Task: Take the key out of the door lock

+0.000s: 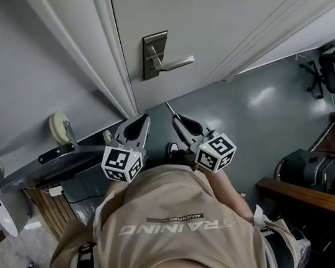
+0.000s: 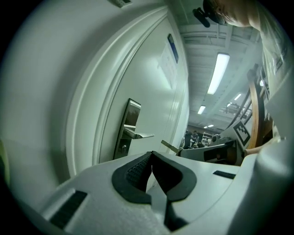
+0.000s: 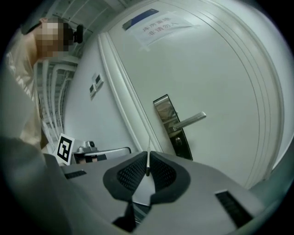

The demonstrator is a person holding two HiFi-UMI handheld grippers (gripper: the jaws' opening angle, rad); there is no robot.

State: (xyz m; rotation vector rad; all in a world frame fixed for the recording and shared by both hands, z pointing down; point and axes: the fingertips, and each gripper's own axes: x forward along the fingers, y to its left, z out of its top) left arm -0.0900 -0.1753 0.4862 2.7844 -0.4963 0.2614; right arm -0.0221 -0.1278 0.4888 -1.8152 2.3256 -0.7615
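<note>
The right gripper (image 3: 147, 160) has its pads clamped on the key (image 3: 148, 155), whose thin blade pokes out past the jaw tips. The key is clear of the lock plate (image 1: 153, 55) and held in the air short of the door (image 1: 236, 21), below the lever handle (image 1: 177, 62). Beside it, the left gripper (image 2: 151, 155) has its jaws closed together on nothing, pointing toward the door frame (image 1: 100, 44).

Lock plate (image 1: 152, 55) on the door (image 1: 237, 15) ahead, its handle (image 1: 176, 62) pointing right, key (image 1: 170, 110) apart from the lock plate, between the jaws of the right gripper (image 1: 177, 122), left gripper (image 1: 145, 118) just beside on its left
</note>
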